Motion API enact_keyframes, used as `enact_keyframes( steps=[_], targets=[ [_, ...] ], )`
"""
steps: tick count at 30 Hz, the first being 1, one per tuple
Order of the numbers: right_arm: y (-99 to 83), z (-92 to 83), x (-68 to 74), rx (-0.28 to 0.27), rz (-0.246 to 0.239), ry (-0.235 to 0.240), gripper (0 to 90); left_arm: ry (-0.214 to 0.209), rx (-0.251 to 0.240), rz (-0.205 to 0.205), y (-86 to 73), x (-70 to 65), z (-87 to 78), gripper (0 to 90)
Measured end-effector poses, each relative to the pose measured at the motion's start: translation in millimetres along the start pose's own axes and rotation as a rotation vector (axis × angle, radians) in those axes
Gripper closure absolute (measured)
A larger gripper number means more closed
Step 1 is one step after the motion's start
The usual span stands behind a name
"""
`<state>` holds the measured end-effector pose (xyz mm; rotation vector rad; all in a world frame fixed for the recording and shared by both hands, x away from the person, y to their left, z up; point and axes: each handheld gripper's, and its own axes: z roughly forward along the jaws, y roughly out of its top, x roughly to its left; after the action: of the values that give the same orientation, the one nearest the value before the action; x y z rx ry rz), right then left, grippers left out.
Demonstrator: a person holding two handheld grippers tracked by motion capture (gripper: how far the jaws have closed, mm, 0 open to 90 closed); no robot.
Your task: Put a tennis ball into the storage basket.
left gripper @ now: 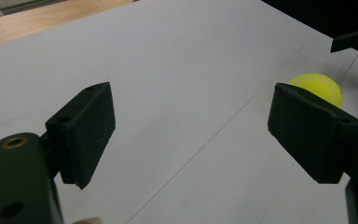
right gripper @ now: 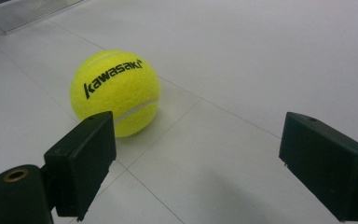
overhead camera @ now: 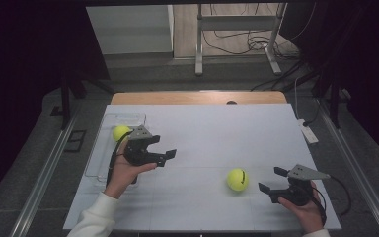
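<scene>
Both grippers (overhead camera: 164, 146) (overhead camera: 271, 178) agape — empty

1. The right hand-held gripper (right gripper: 196, 163) has its two black jaws standing wide apart, with bare white worktop (right gripper: 242, 70) between them.
2. A yellow tennis ball (right gripper: 115, 92) printed "kawasaki" rests on the worktop just beyond the left jaw, partly overlapped by its tip; whether they touch is hard to tell.
3. Far ahead to the left, a pale edge, perhaps a clear tray (right gripper: 23, 11), lies well apart from the ball.
</scene>
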<state>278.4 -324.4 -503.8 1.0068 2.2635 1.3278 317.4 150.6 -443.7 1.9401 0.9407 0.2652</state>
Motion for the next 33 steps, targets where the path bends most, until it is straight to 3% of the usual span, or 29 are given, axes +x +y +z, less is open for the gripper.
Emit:
enact_keyframes(
  steps=[33],
  targets=[
    [-0.4, 0.1, 0.0, 0.001, 0.001, -0.001, 11.7, -0.056, 0.035, 0.061, 9.4, -24.7, 24.9, 15.7]
  ],
)
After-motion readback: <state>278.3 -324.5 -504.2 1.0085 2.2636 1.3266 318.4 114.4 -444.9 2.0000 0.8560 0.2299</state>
